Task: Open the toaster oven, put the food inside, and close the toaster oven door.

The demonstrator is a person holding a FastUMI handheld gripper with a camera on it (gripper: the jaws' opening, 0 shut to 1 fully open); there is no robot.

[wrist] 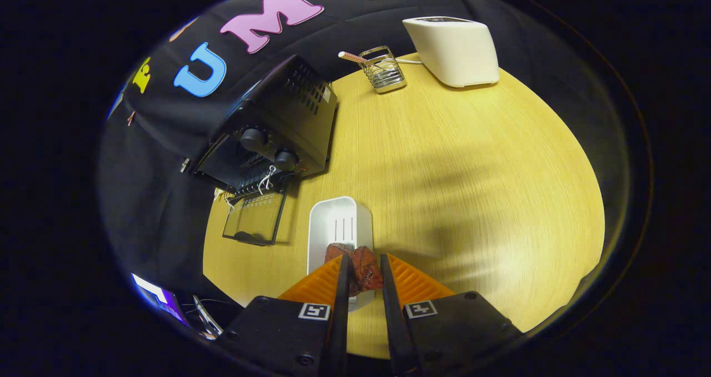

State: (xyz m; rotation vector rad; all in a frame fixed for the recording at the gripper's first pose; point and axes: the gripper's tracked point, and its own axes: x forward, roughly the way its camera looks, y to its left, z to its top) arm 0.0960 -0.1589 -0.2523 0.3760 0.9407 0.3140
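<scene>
A black toaster oven (280,130) stands at the table's left, beyond my fingers, with its glass door (256,219) folded down flat and the wire rack showing inside. A white oblong tray (339,227) lies just ahead of the fingers. A dark reddish-brown piece of food (364,269) sits between my two fingers over the near end of the tray. My gripper (364,271) is shut on it, both fingers pressing its sides. A second brown piece (335,251) lies in the tray beside the left finger.
The round wooden table (461,182) spreads out to the right. At its far side stand a white pop-up toaster (452,49) and a wire holder (384,70) with a striped straw. A small screen and cables (166,302) lie off the table's near left edge.
</scene>
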